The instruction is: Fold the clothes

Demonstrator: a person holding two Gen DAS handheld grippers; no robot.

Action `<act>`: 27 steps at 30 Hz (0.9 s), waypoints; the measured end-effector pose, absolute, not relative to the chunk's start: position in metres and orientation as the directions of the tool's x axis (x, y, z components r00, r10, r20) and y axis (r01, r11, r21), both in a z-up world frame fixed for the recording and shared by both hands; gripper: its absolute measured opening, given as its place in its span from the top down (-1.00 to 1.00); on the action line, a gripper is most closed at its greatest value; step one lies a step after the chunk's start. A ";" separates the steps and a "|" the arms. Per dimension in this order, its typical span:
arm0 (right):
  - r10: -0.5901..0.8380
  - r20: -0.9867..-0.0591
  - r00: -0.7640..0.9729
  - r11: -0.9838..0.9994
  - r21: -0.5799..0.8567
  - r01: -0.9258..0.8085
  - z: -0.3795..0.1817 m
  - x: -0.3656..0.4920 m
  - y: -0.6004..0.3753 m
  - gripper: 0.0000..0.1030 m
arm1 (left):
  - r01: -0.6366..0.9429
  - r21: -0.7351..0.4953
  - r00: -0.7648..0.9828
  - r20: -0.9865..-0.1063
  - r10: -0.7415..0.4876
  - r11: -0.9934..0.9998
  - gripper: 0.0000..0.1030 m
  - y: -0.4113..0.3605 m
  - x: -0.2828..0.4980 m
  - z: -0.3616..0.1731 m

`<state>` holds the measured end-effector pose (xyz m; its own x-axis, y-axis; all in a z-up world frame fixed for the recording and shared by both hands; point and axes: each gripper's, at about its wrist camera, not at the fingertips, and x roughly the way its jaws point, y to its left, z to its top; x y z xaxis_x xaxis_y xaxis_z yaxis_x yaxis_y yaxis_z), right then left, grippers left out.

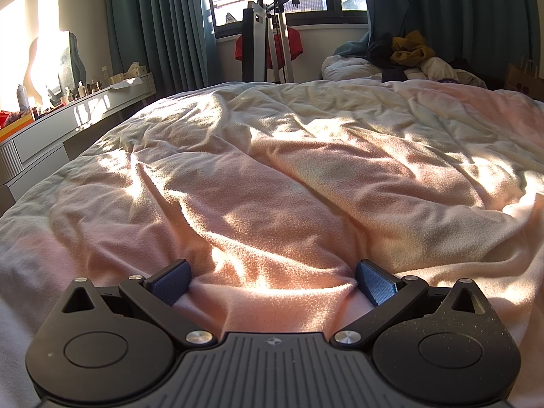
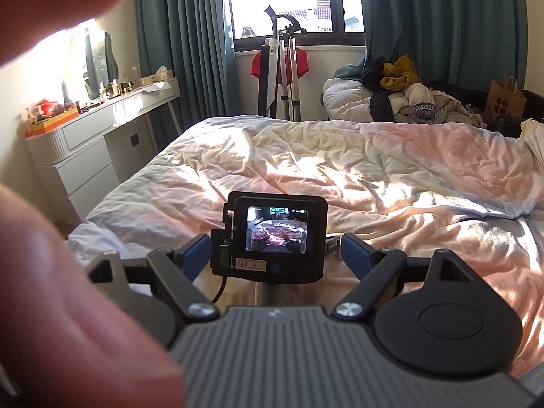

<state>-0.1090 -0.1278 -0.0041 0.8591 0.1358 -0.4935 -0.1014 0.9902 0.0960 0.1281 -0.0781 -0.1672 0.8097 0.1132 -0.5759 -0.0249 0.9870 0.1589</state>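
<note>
1. Two tongs are in play, and both stand spread with nothing between the pads: your left tongs (image 1: 272, 284) lie low on the bed's blanket (image 1: 272, 176), and your right tongs (image 2: 273, 255) sit just behind the left unit's camera screen (image 2: 277, 229), which shows between the blue pads (image 2: 355, 255).
2. No garment is laid out on the bed. The clothes to fold sit in a heap (image 2: 408, 95) beyond the far edge of the bed, on its window side, with a mustard piece (image 2: 399, 76) on top and dark and pale pieces under it.
3. Expect those pieces to be light, limp and tangled; they will drape and drag their neighbours along. I judge the mustard one the easiest first pick, since it lies uppermost.
4. Take hold at an edge or seam, such as a hem, collar or shoulder, rather than a bunched middle (a fat wad can slip from the pads).
5. A blurred finger (image 2: 68, 289) covers the near left of the right wrist view, so you cannot see what lies on that side of the bed.
6. Carry the chosen piece to the flatter middle of the bed before folding.
</note>
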 end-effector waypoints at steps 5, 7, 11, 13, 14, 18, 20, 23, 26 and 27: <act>0.118 -0.492 0.862 0.993 0.081 -0.089 -0.005 -0.108 -0.126 -0.65 | -0.025 0.159 0.810 -0.576 0.113 0.987 -1.00 -0.078 0.128 -0.167; 0.109 -0.491 0.864 0.994 0.075 -0.083 -0.006 -0.108 -0.126 -0.65 | -0.025 0.159 0.810 -0.576 0.113 0.987 -1.00 -0.078 0.128 -0.167; 0.080 -0.484 0.871 0.997 0.050 -0.064 -0.009 -0.109 -0.124 -0.65 | -0.025 0.159 0.810 -0.576 0.113 0.987 -1.00 -0.078 0.128 -0.167; 0.079 -0.485 0.871 0.997 0.053 -0.061 -0.009 -0.110 -0.124 -0.65 | -0.025 0.159 0.810 -0.576 0.113 0.987 -1.00 -0.078 0.128 -0.167; 0.082 -0.485 0.871 0.997 0.054 -0.063 -0.009 -0.109 -0.124 -0.65 | -0.025 0.159 0.810 -0.576 0.113 0.987 -1.00 -0.078 0.128 -0.168; 0.093 -0.488 0.868 0.996 0.058 -0.074 -0.009 -0.108 -0.123 -0.65 | -0.025 0.159 0.810 -0.576 0.113 0.987 -1.00 -0.078 0.129 -0.168; 0.103 -0.496 0.862 0.994 0.070 -0.078 -0.010 -0.107 -0.124 -0.65 | -0.025 0.159 0.810 -0.576 0.113 0.987 -1.00 -0.078 0.129 -0.168; 0.117 -0.510 0.852 0.993 0.083 -0.086 -0.013 -0.104 -0.126 -0.65 | -0.025 0.159 0.810 -0.576 0.114 0.987 -1.00 -0.078 0.128 -0.168; 0.121 -0.515 0.849 0.992 0.094 -0.084 -0.014 -0.104 -0.127 -0.65 | -0.025 0.159 0.810 -0.576 0.114 0.987 -1.00 -0.078 0.128 -0.168; 0.122 -0.516 0.848 0.992 0.094 -0.085 -0.014 -0.103 -0.127 -0.65 | -0.025 0.159 0.810 -0.576 0.114 0.987 -1.00 -0.078 0.128 -0.168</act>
<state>-0.1035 -0.1274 -0.0137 0.8479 0.1216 -0.5160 -0.0850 0.9919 0.0941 0.1284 -0.0782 -0.1676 0.8099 0.1136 -0.5755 -0.0251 0.9869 0.1594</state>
